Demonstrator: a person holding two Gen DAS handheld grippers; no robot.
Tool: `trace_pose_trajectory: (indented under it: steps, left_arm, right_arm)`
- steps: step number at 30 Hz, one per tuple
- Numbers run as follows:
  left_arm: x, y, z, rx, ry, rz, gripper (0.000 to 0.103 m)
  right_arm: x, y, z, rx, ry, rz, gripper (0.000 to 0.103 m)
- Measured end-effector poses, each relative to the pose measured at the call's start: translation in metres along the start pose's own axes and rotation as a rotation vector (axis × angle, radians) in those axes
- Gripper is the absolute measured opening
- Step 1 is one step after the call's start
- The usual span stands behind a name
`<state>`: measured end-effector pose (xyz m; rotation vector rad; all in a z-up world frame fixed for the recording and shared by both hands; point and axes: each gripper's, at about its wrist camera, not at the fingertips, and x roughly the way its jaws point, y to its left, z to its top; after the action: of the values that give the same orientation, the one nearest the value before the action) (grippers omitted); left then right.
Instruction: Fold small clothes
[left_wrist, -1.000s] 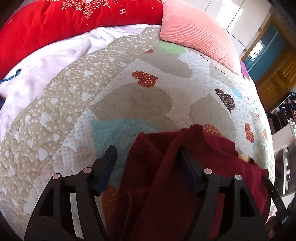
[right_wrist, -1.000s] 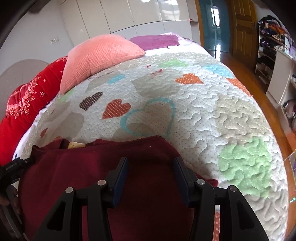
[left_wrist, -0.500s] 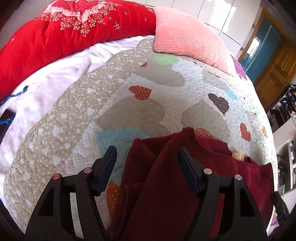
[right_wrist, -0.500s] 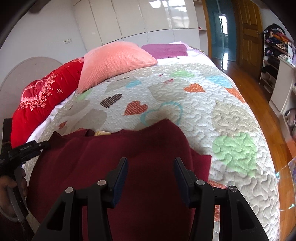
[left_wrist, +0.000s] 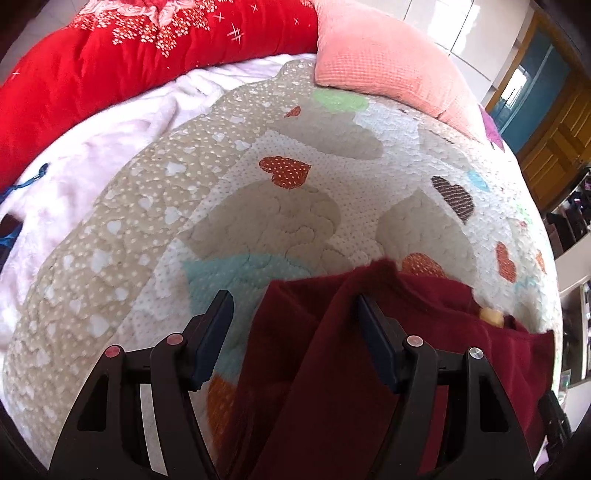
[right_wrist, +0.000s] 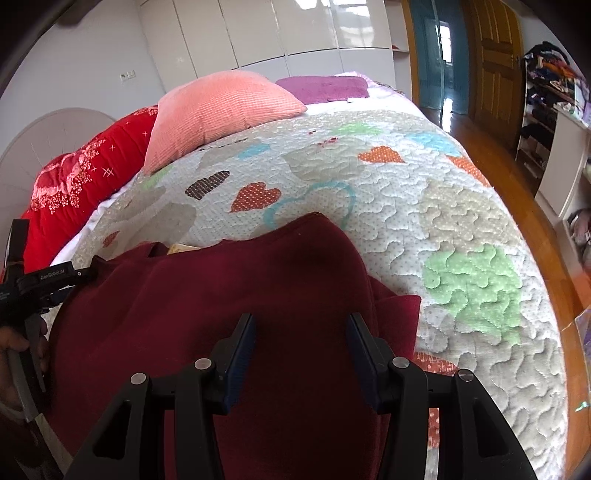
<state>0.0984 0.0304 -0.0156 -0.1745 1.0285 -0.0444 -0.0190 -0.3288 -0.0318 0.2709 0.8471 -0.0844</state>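
- Maroon garment (right_wrist: 229, 306): one dark red piece of clothing lies on the near part of the bed, spread across the heart-patterned quilt (right_wrist: 424, 206), with a yellowish tag (left_wrist: 490, 316) showing at its far edge.
- Progress, as I judge it: the fold is at an early or middle stage. In the left wrist view a flap at the garment's left side already lies turned over the body, with ridges running toward the camera; in the right wrist view the cloth bulges upward in a rounded hump and a corner sticks out at the right, so the piece is neither flat nor squared off.
- What is left, by my reading: flatten the hump, bring the loose sides in, and make the closing fold.
- Left gripper (left_wrist: 293, 334): jaws wide apart; the garment's edge passes between them, but the pads do not press on it, so nothing is held.
- Right gripper (right_wrist: 301, 349): jaws moderately apart, hovering over the maroon cloth; no cloth is pinched between the pads.
- Count: one garment, two grippers, one quilt, one pink cushion (right_wrist: 221, 110), one red embroidered bolster (left_wrist: 122, 48), one purple cloth (right_wrist: 325, 88) at the far end of the bed, and one white fleecy blanket (left_wrist: 96, 155) beside the quilt.
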Motion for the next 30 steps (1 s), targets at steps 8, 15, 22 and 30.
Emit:
trace_pose_trajectory:
  steps: [8,15,22,30]
  left_arm:
    - [-0.049,0.028,-0.042,0.000,-0.047,-0.044,0.069]
    - [-0.066,0.046,-0.078,0.010,-0.051,-0.031,0.069]
    - [-0.071,0.054,-0.090,0.001,-0.057,-0.039,0.069]
    - [-0.072,0.052,-0.092,0.001,-0.062,-0.039,0.069]
  right_arm:
    - [-0.021,0.061,0.006,-0.090,-0.024,0.180,0.049]
    - [0.005,0.149,0.008,-0.272,0.019,0.291,0.047]
    - [0.069,0.188,0.009,-0.269,0.144,0.288,0.047]
    - [0.072,0.188,0.015,-0.251,0.144,0.269,0.049]
